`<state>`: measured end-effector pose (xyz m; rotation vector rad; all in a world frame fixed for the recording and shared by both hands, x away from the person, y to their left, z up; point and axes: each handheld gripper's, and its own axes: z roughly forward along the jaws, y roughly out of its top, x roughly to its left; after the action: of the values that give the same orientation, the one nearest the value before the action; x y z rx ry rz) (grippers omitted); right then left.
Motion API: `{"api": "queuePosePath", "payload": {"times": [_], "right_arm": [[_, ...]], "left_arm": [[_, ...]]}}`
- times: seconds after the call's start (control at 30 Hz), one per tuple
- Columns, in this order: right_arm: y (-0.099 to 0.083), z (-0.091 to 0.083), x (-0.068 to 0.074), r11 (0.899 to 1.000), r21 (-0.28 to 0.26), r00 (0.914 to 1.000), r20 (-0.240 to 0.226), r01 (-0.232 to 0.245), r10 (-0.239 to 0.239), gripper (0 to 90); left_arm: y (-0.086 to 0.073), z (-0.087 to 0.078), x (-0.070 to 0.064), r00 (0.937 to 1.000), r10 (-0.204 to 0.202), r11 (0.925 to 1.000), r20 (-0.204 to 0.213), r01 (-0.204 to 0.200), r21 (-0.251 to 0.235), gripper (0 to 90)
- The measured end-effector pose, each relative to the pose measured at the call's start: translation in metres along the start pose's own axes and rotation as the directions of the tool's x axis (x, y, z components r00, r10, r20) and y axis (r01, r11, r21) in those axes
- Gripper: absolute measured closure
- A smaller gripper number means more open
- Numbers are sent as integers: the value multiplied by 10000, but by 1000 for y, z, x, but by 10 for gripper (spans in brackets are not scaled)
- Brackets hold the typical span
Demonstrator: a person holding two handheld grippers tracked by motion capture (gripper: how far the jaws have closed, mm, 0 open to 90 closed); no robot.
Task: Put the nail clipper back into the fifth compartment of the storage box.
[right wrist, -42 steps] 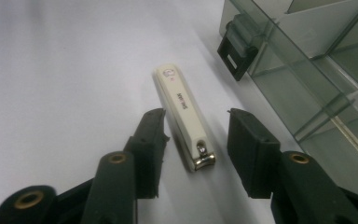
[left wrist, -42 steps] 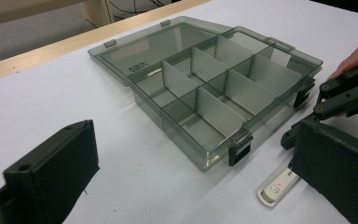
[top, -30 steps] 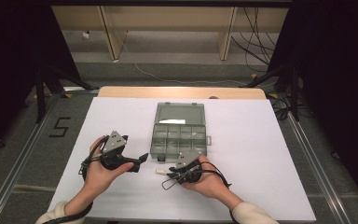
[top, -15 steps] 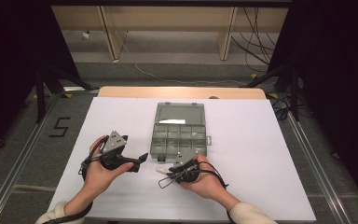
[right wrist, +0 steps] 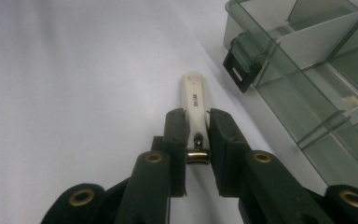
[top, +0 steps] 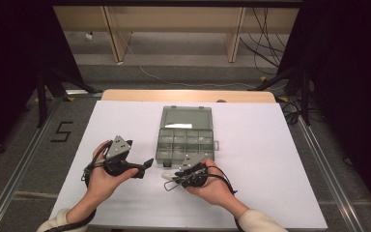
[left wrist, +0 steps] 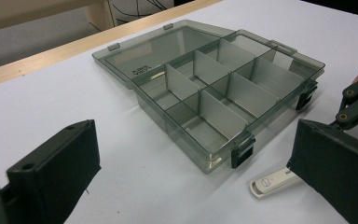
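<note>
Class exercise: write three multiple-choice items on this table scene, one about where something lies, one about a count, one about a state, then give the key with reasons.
1. Where does the white nail clipper lie?
A. In a compartment of the box
B. On the white table beside the box's front corner
C. On the box's lid

2. How many compartments does the smoky transparent plastic organiser box have?
A. Four
B. Six
C. Eight

3. How is the left gripper?
A. Open, holding nothing
B. Shut on the clipper
C. Shut on the box lid

Key: 1 B, the left gripper view shows it on the table by the black latch; 2 C, the dividers form two rows of four; 3 A, its jaws stand far apart over bare table.
</note>
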<state>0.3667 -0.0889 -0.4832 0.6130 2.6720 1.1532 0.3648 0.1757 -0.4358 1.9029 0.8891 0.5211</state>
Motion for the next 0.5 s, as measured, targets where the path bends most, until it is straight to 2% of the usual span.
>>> {"api": "queuePosePath", "payload": {"times": [0.03, 0.1, 0.17, 0.27, 0.3, 0.5], "right_arm": [[1, -2, 0, 9999, 112, 9999, -130, -51, 52, 779], [2, -4, -1, 9999, 82, 9998, -153, -93, 95, 779], [3, -4, 0, 9999, -89, 9999, 15, -109, 109, 779], [4, -5, 0, 9999, -98, 9999, -32, -101, 101, 779], [5, -8, 0, 9997, -4, 9996, -144, -227, 227, 780], [9, -11, 0, 9996, -224, 9998, -146, -155, 152, 780]], "left_arm": [[0, 0, 0, 10000, 3, 10000, 5, -3, 6, 6], [0, 0, 0, 10000, 0, 10000, 6, 0, 5, 6], [0, 0, 0, 10000, 5, 10000, 1, -5, -5, 6], [0, 0, 0, 10000, 7, 10000, -2, -7, -10, 6], [0, 0, 0, 10000, -31, 10000, -28, 31, 9, 6], [0, 0, 0, 10000, 17, 10000, -1, -17, -19, 6]]}}
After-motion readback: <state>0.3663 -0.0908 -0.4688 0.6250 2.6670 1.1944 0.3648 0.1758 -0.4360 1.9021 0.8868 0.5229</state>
